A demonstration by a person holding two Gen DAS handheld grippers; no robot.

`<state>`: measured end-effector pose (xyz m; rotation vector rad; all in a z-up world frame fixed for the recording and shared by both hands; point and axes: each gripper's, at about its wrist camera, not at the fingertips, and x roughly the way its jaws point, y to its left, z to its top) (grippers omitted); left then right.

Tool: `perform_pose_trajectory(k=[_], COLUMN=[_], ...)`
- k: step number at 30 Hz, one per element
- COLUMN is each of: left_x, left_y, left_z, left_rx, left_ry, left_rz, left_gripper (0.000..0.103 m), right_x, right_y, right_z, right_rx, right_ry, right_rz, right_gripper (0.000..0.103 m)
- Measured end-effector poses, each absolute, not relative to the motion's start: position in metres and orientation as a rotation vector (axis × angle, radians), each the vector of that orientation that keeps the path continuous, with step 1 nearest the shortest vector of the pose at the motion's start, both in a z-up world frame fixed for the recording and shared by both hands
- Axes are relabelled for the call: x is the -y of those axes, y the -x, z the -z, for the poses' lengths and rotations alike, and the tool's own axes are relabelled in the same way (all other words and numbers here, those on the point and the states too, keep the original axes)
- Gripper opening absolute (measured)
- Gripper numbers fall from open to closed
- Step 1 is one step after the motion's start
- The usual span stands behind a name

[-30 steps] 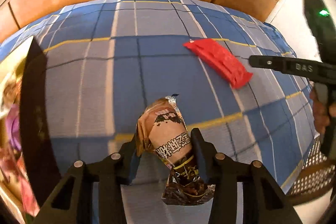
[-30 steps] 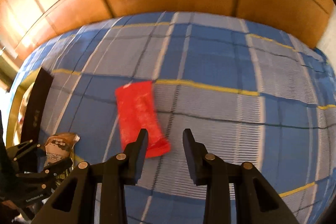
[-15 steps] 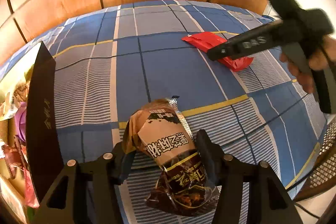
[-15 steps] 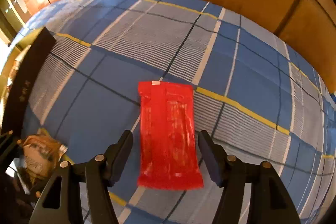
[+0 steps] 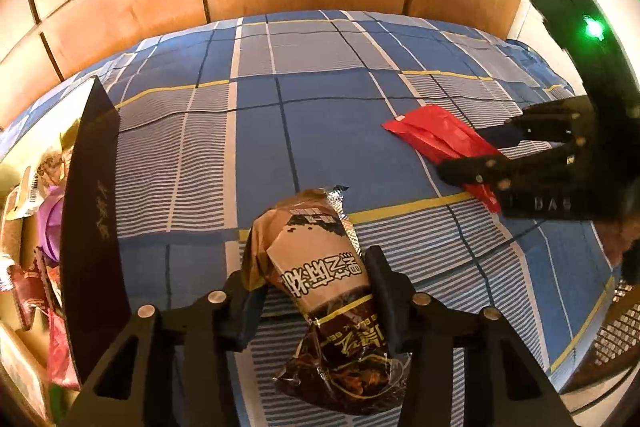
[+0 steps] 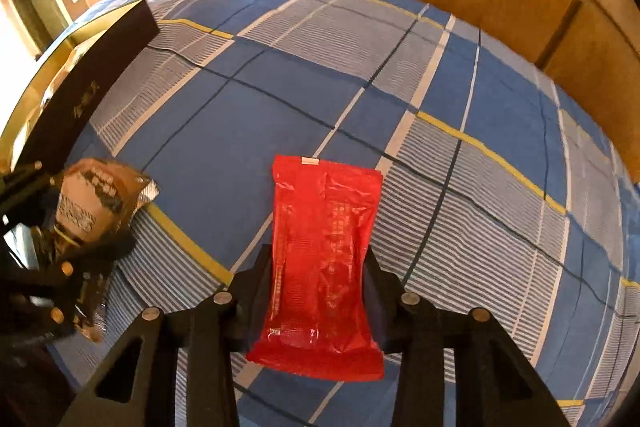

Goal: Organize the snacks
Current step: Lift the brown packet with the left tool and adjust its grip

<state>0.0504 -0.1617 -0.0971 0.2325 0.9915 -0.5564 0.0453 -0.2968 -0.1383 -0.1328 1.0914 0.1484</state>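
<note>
Since a second ago the right gripper (image 6: 320,267) has dropped over the red packet (image 6: 324,259). On the left, the left gripper (image 5: 316,279) has just narrowed, clamping the brown snack bag (image 5: 316,267) above the blue checked cloth (image 5: 320,115); on the right, jaws just narrowed pinch the packet's sides.
</note>
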Motion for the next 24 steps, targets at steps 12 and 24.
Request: perform_pose_trajectory(k=[12, 24], left_x=[0.14, 0.118], left_y=[-0.038, -0.026], left_z=[0.07, 0.033], left_rx=[-0.958, -0.892], left_ry=[-0.207, -0.153], left_rz=[0.529, 0.515], left_gripper=[0.034, 0.03], right_x=[0.286, 0.287], right_y=[-0.041, -0.037], right_z=[0.14, 0.142], right_rx=[-1.019, -1.004], right_ry=[0.195, 0.209], right_rz=[-0.144, -0.145], right_gripper=[0.041, 0.041])
